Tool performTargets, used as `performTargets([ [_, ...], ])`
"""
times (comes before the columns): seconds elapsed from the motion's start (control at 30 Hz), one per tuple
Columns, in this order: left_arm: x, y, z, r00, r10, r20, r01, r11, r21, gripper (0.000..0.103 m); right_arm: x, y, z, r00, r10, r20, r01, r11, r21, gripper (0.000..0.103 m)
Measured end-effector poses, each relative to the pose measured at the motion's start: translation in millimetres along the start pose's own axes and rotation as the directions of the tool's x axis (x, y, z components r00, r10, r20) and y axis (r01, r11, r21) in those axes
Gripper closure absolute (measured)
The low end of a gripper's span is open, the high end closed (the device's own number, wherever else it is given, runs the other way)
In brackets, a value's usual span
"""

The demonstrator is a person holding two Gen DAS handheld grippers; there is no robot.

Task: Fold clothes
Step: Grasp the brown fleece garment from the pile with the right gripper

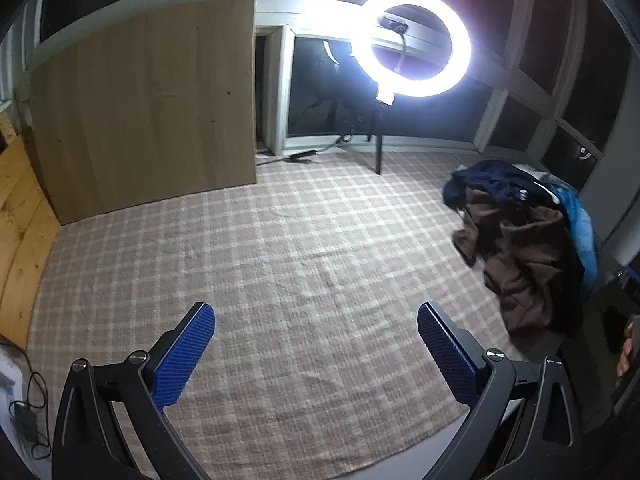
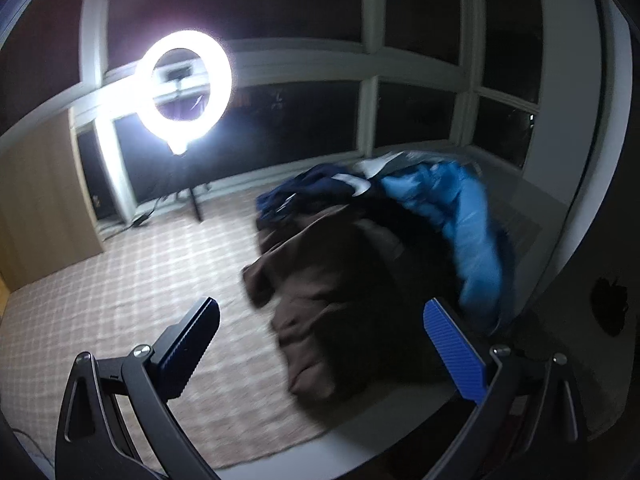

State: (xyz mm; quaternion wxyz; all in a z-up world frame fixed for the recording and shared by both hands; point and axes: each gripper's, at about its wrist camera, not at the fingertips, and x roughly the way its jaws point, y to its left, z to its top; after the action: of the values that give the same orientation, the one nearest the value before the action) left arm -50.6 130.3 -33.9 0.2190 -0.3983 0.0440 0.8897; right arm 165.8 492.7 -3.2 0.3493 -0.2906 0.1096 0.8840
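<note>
A heap of clothes lies at the right side of the checked cloth: a brown garment point(image 1: 520, 256) on top, a dark navy one point(image 1: 488, 184) behind it, a light blue one point(image 1: 580, 224) at the far right. My left gripper point(image 1: 316, 316) is open above the bare checked cloth point(image 1: 280, 248), well left of the heap. In the right wrist view the brown garment point(image 2: 348, 288) lies just beyond my open right gripper point(image 2: 320, 316), with the navy garment point(image 2: 304, 192) and the light blue garment point(image 2: 460, 216) farther back. Nothing is held between either pair of fingers.
A lit ring light point(image 1: 412, 44) on a dark stand point(image 1: 378, 152) stands at the cloth's far edge before dark windows. A large cardboard panel point(image 1: 148, 108) leans at the far left, wooden boards point(image 1: 20, 232) beside it. Cables point(image 1: 28, 412) lie at the near left. A hand point(image 1: 626, 352) shows at the right edge.
</note>
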Motion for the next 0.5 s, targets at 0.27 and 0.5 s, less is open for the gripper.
performTargets([
  [0.27,11.5,-28.3,17.5,0.998,0.061,0.014,-0.060,0.995,-0.086,0.001,81.1,-48.2,24.6,0.978,0.171,-0.117,-0.171,0.985,0.013,0.044],
  [0.5,24.0,-73.0,23.0,0.997,0.081,0.007,-0.080,0.993,-0.088,0.001,146.9,-19.8,35.8,0.950,0.254,-0.179,-0.283,0.945,-0.163,0.044],
])
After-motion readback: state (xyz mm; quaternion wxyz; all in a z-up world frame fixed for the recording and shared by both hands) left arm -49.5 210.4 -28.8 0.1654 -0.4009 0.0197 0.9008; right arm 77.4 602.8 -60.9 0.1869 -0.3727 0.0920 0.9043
